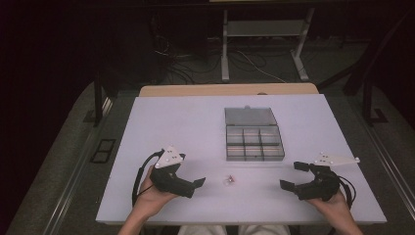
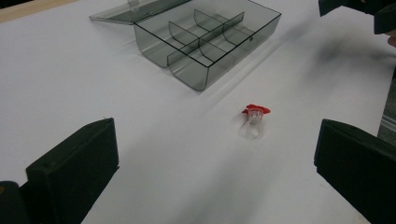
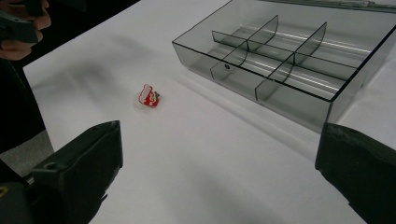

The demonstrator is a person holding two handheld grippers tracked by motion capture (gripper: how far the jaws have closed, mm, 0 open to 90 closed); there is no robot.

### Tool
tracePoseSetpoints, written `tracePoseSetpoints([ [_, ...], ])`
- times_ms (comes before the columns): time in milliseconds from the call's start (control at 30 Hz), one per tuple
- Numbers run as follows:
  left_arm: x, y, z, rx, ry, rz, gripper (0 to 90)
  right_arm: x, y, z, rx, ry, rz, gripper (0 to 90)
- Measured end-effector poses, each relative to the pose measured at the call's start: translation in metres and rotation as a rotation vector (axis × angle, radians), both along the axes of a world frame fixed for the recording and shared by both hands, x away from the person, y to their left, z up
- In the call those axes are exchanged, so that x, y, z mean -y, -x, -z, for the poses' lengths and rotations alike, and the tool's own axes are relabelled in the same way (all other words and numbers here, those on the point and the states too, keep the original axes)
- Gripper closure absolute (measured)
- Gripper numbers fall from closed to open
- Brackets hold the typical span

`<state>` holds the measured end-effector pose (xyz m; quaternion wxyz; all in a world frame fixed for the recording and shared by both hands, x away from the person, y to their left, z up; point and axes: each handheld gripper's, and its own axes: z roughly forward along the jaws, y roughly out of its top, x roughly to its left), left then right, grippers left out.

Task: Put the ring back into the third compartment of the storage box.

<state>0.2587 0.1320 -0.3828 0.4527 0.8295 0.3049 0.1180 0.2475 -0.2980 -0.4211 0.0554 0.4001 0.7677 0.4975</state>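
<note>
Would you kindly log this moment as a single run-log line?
left gripper: open, empty | right gripper: open, empty | small red charm: on table between grippers, untouched | compartment box: lid open, looks empty

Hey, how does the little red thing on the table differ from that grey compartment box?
The small red item is tiny and bright red with a clear part; the compartment box is far larger and smoky grey. The red item lies loose on the bare table between the two grippers, while the box sits farther back. The box stands open, lid flat behind it, its compartments looking empty. Both rest on the white table, touched by neither gripper.
</note>
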Motion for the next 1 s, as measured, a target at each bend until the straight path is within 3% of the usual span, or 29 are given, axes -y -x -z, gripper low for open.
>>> tracePoseSetpoints([
  [700, 0.032, -0.010, 0.004, -0.032, -0.082, 0.098, 0.0, 0.001, 0.000, 0.000, 0.003, 0.000, 0.004, 0.7],
  [1000, 0.040, -0.012, 0.008, -0.051, -0.096, 0.119, 0.0, 0.000, 0.000, 0.000, 0.001, 0.002, 0.003, 0.7],
])
